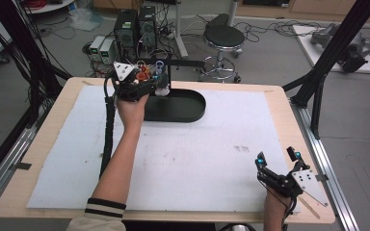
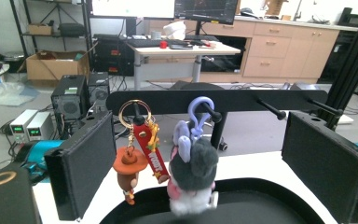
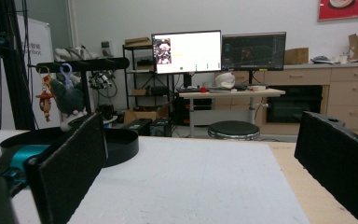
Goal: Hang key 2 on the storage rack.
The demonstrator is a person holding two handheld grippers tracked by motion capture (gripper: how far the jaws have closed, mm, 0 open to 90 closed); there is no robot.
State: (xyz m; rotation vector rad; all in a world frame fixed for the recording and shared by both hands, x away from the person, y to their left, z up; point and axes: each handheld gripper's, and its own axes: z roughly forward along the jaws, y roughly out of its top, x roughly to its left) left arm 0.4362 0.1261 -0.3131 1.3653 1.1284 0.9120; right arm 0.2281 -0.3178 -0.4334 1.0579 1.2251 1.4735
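- We see even, soft indoor light from overhead, bright in all three views.
- Shadows on the white table (image 1: 197, 144) are faint and short.
- The monitors (image 3: 186, 51) glow slightly washed out.
- Our own near fingers (image 2: 81, 170) look soft and blurred.
- The high view is somewhat grainy.
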